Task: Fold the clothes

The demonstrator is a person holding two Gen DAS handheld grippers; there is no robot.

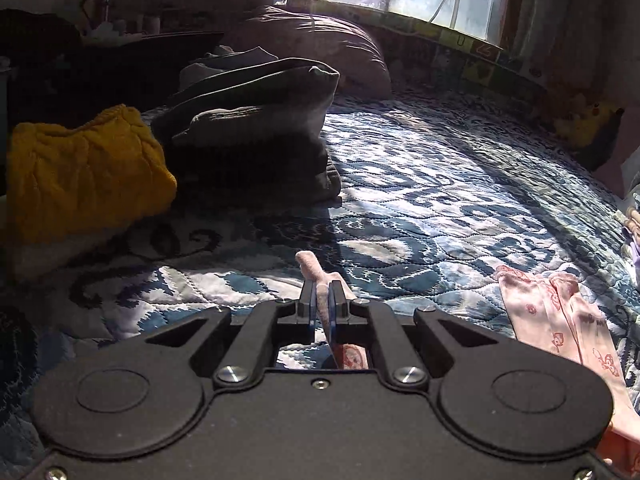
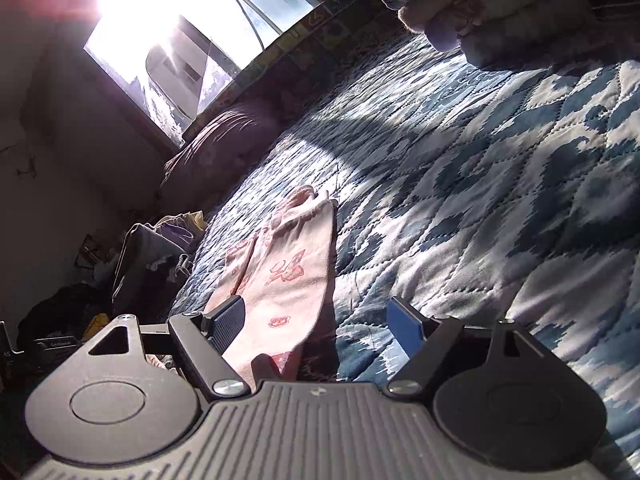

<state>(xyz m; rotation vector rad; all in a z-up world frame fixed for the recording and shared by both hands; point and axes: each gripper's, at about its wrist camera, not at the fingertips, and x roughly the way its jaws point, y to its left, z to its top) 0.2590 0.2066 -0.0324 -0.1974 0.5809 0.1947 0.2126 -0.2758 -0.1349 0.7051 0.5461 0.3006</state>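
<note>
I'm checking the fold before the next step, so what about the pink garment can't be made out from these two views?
- Left wrist view: the pink garment is cut off by the right edge and by the left gripper body, so its full shape is hidden.
- Right wrist view: the right gripper body covers the near hem.
- Window glare washes out the upper left.

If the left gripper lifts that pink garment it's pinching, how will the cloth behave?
The pink garment looks thin and floppy; it will probably drape and sag from the left gripper. It seems light, so lifting should be easy. Its free end may drag across the quilt.
</note>
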